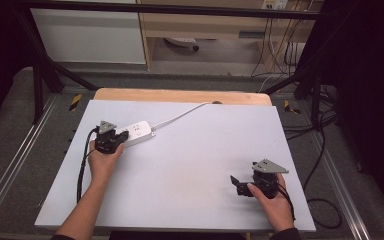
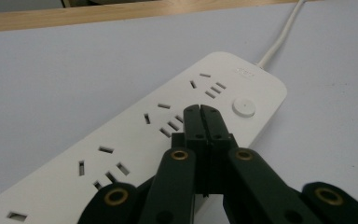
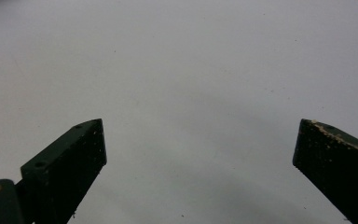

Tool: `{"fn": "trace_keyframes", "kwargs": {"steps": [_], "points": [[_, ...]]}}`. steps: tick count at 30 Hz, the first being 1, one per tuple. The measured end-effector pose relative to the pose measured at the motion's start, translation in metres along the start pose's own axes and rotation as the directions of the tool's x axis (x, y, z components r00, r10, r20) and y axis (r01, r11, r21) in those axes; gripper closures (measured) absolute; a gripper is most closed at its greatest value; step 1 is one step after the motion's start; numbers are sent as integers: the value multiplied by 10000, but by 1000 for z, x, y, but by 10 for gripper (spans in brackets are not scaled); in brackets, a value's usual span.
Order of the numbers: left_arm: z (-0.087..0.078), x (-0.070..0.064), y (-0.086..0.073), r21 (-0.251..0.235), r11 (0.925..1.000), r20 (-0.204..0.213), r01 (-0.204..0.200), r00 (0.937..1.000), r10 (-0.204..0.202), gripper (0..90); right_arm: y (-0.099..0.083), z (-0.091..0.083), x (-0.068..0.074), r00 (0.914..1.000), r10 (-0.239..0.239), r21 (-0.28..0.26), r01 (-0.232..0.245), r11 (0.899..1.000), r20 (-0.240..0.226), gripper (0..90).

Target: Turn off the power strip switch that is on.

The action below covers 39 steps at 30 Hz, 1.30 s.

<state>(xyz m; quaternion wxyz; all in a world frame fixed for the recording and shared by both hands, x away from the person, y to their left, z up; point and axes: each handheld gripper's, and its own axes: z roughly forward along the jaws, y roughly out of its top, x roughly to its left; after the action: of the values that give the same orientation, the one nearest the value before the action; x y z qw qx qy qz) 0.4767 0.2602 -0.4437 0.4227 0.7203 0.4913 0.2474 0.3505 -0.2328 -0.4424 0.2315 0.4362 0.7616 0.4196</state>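
Observation:
A white power strip [image 1: 136, 133] lies on the pale table [image 1: 190, 150] at the back left, its white cable [image 1: 180, 116] running toward the far edge. My left gripper [image 1: 117, 135] is over the strip's near end. In the left gripper view the strip [image 2: 135, 140] shows several sockets and a round button [image 2: 244, 107]; the left gripper [image 2: 200, 112] is shut with its jaws pressed together, tips just above the strip near the button, holding nothing. My right gripper [image 1: 236, 184] rests at the front right, jaws wide apart and open [image 3: 200, 140] over bare table.
The table's wooden far edge [image 1: 180, 95] shows behind the pale surface. Black frame bars [image 1: 45, 70] flank the table, and loose cables [image 1: 325, 200] lie on the floor at the right. A shelf unit [image 1: 200, 30] stands beyond.

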Motion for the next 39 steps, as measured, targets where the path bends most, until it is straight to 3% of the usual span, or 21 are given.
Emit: {"fn": "trace_keyframes", "kwargs": {"steps": [16,33,39], "points": [[1,-6,1,41,9999,-381,-143,9992,144,900,0,0,0,10000,-54,40,54,10000,28,34],[1,-4,2,161,9999,-263,42,9996,-38,900,0,0,0,10000,-35,62,35,10000,32,34],[1,-6,2,175,9998,-296,-106,9995,111,900,-1,-1,0,10000,-38,38,38,10000,45,34]]}}
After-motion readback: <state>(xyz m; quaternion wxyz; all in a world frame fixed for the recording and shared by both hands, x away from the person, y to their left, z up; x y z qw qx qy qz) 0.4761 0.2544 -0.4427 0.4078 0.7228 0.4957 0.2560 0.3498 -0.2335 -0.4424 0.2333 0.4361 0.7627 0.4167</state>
